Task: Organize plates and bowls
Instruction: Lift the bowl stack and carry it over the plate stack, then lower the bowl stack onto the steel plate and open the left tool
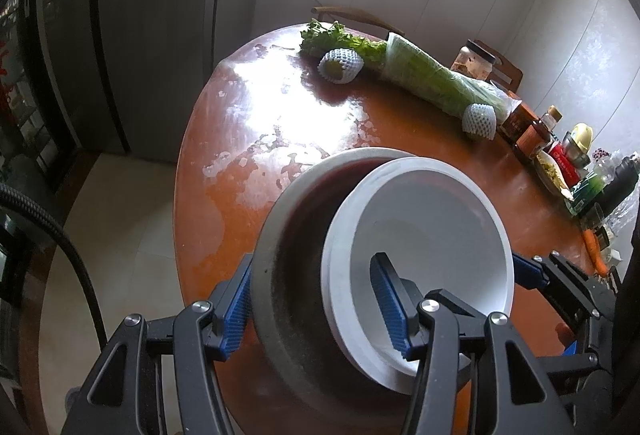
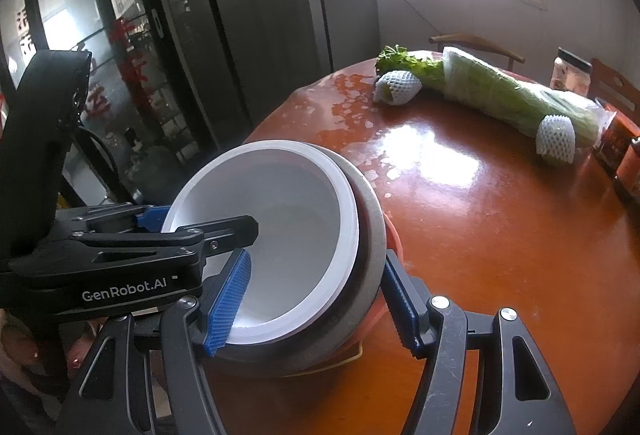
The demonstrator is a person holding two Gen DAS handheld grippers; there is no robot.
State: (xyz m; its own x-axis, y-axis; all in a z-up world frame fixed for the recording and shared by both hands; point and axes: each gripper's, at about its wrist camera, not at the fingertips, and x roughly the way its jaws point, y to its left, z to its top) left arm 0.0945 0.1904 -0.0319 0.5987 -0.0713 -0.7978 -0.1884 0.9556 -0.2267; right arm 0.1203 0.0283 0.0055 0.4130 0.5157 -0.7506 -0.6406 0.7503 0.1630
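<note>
Low in both frames, each gripper clamped the nested bowls: the left gripper [image 1: 320, 307] and the right gripper [image 2: 316, 299] each had one pad inside the white bowl [image 1: 432, 219] and one outside the grey bowl [image 1: 288, 235]. The stack sat tilted at the table [image 1: 400, 123] edge. Uneven squeeze could have slid the white bowl out; vegetables [image 1: 420, 75] lay farther back.

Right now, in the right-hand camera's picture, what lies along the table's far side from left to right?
Leafy greens → netted fruit → wrapped cabbage → second netted fruit → brown bottles. The lidded jar stands behind, so I skip it.
</note>
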